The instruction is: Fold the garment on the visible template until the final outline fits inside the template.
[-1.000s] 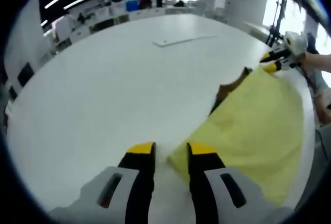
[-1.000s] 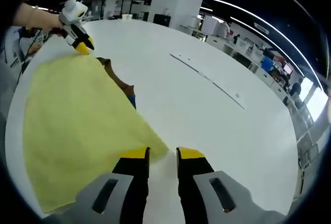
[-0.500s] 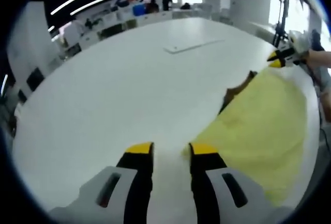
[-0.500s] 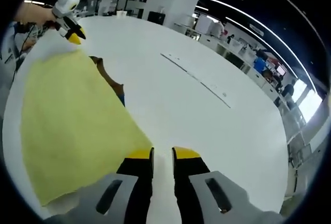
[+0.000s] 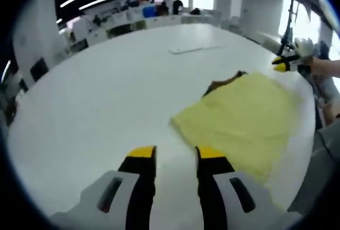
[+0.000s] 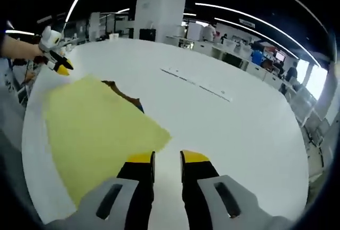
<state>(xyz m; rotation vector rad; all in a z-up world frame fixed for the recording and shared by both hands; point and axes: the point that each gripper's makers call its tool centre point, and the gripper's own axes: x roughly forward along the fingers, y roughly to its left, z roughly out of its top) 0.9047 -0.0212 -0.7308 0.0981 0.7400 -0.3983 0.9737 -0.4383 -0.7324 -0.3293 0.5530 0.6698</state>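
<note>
Both your grippers, left and right, hover with fingers apart, holding nothing. The yellow garment lies flat on the white table, just beyond your fingers. You look between folds; next, regrasp an edge and fold again.
</note>
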